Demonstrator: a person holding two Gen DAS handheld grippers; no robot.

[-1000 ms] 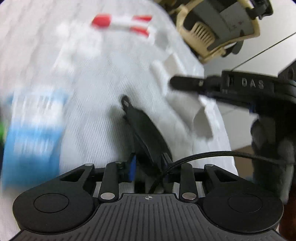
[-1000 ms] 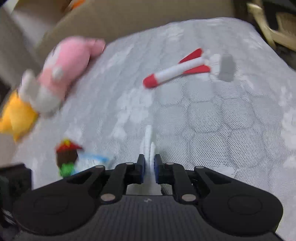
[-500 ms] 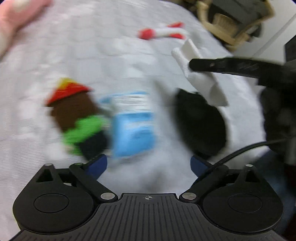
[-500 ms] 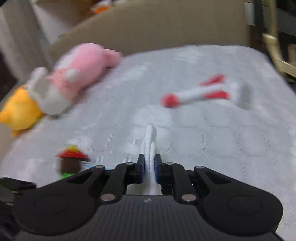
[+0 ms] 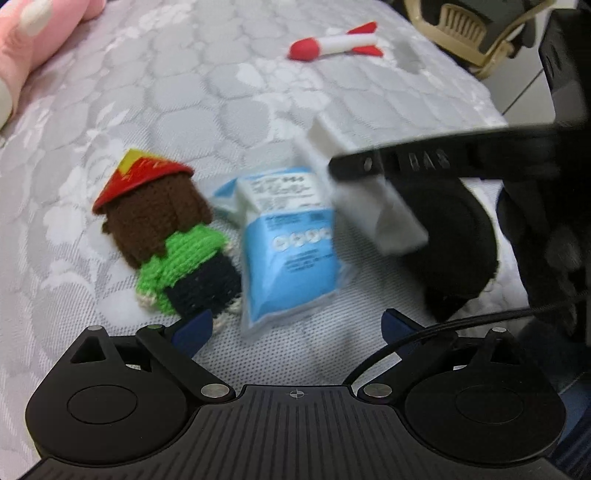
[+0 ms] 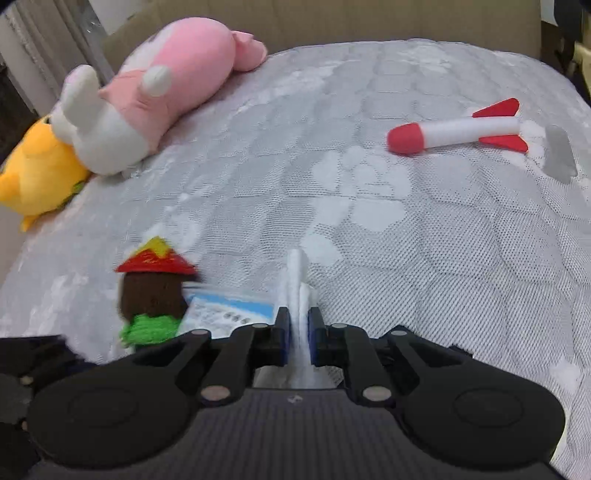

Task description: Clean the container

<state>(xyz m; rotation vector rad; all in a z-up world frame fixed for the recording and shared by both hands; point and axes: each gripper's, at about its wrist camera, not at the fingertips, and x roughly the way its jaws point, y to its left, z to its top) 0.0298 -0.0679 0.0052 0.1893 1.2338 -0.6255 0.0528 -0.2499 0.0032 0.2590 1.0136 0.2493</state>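
My left gripper is open and empty, low over the bed, with a blue-and-white wipes packet lying just ahead between its fingers. A round black container lies on the bed to the right of the packet. My right gripper is shut on a folded white wipe; in the left wrist view the same gripper holds the wipe above the packet and the black container.
A crocheted doll with a red hat lies left of the packet. A red-and-white toy rocket lies farther back. A pink plush and a yellow plush lie at the far left. A beige chair stands beyond the bed edge.
My left gripper opened, let go of the black container, which now lies on the bed, and swung left to face the packet. My right gripper kept hold of the wipe.
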